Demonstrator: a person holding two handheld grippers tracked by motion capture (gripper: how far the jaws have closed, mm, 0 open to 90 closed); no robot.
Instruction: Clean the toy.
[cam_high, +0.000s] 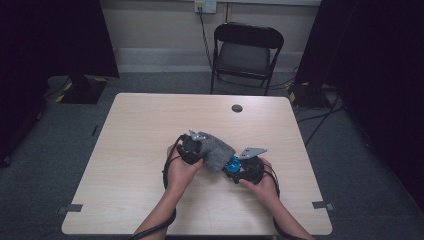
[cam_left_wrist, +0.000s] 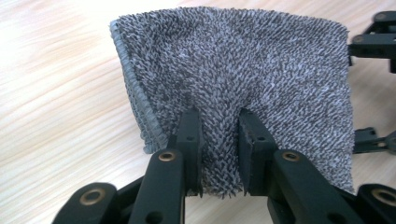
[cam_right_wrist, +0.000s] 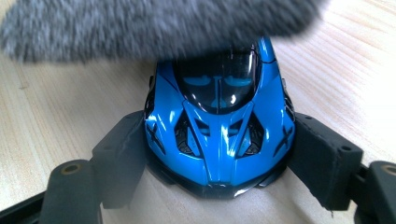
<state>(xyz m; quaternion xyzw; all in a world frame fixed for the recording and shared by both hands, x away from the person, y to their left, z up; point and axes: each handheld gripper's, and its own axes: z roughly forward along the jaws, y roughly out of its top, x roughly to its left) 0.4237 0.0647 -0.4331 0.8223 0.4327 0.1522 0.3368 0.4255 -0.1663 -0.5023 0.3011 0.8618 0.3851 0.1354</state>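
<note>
High view showed the left gripper pinching a grey cloth over a blue toy car. The right gripper hugged the car on the surface. Wiping seemed underway; next, rub gently across.

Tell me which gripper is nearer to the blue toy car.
Right. The right gripper has its fingers clamped on the sides of the blue toy car. The left gripper pinches the grey cloth draped over the car's far end.
</note>
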